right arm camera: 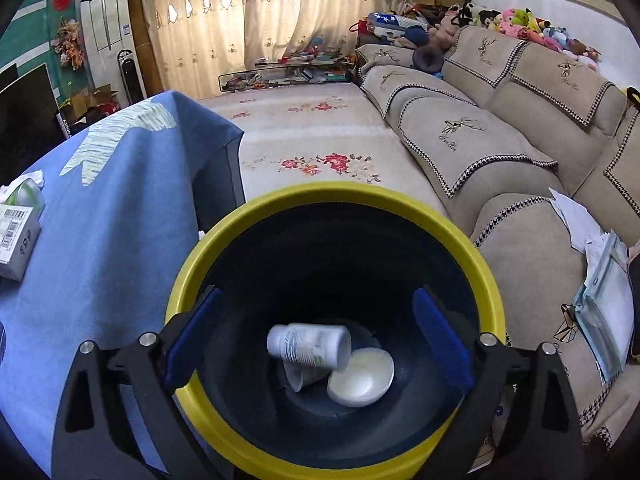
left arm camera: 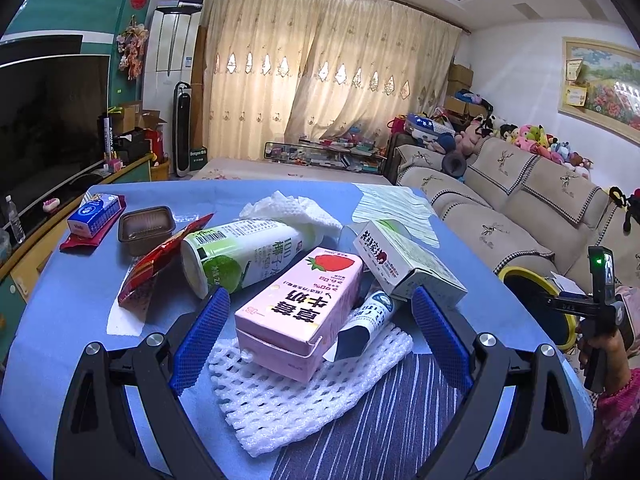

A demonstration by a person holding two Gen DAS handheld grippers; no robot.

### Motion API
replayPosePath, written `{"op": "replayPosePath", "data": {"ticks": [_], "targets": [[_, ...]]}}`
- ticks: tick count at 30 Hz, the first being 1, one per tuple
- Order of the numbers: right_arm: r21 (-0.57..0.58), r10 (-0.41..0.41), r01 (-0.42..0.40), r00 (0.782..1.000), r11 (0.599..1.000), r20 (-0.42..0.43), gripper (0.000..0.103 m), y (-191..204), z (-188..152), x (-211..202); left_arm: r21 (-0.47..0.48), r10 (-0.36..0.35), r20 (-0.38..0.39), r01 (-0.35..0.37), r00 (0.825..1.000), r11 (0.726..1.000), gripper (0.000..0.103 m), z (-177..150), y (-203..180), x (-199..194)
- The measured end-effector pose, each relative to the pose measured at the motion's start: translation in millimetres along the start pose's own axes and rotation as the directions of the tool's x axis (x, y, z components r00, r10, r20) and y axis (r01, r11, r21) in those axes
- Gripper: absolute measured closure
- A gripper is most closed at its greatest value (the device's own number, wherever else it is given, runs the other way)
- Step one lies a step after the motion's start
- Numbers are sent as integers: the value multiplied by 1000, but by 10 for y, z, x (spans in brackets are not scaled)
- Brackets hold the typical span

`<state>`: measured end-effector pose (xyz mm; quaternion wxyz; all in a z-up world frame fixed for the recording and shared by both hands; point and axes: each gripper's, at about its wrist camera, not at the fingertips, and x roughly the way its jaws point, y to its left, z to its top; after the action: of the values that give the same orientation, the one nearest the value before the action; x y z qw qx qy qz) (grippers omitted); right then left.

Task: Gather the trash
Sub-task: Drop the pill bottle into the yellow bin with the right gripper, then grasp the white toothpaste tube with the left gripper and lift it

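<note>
Living room w/ curtains and sofa in bkgd; blue-clothed table fills the lower half of the left wrist view.

Trash heaped at centre frame: pink milk carton, green bottle, white box, foam net.

Left gripper is seen spread wide, nothing clamped, carton lying between the jaws.

Right gripper is held released over yellow-rimmed bin; a blurred white bottle is seen in the bin opening, lower centre, above a cup and a lid.

Step judged: drop-off just done. Next: the left jaws to be closed on the carton, then carried to the bin.

Soft daylight glows through curtains; fisheye edges warp and darken.
</note>
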<state>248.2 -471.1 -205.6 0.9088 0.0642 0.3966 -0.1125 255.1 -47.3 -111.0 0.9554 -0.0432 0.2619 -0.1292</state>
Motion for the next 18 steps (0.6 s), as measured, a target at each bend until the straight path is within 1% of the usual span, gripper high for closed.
{"op": "replayPosePath", "data": {"ticks": [5, 6, 7, 9, 10, 11, 13, 15, 17, 18], "targets": [[-1, 16, -16, 1000, 1000, -11, 12, 55, -81, 11, -4, -32, 11, 32, 999, 999, 12, 26, -9, -49], [-1, 20, -20, 1000, 1000, -14, 12, 59, -99, 6, 1, -45, 12, 45, 999, 999, 14, 32, -30, -62], [1, 25, -25, 1000, 1000, -15, 12, 58, -113, -3, 10, -67, 7, 67, 998, 998, 17, 43, -68, -68], [2, 31, -31, 999, 1000, -13, 12, 57, -139, -38, 38, -104, -12, 104, 995, 994, 20, 60, -150, -62], [3, 32, -32, 999, 999, -11, 12, 52, -143, -54, 67, -126, -32, 127, 992, 990, 25, 65, -226, -43], [4, 33, -33, 999, 999, -8, 12, 43, -146, -74, 91, -139, -54, 143, 989, 985, 28, 70, -282, -16], [10, 37, -37, 999, 999, -2, 12, 11, -149, -98, 127, -155, -101, 168, 983, 978, 37, 82, -376, 60], [19, 43, -43, 999, 999, 7, 12, -26, -150, -137, 158, -144, -136, 165, 980, 973, 40, 102, -448, 149], [25, 46, -46, 999, 999, 13, 12, -48, -170, -170, 183, -126, -155, 154, 980, 971, 41, 126, -488, 225], [29, 48, -48, 999, 998, 15, 12, -65, -182, -186, 193, -119, -163, 150, 979, 970, 44, 134, -499, 258]]}}
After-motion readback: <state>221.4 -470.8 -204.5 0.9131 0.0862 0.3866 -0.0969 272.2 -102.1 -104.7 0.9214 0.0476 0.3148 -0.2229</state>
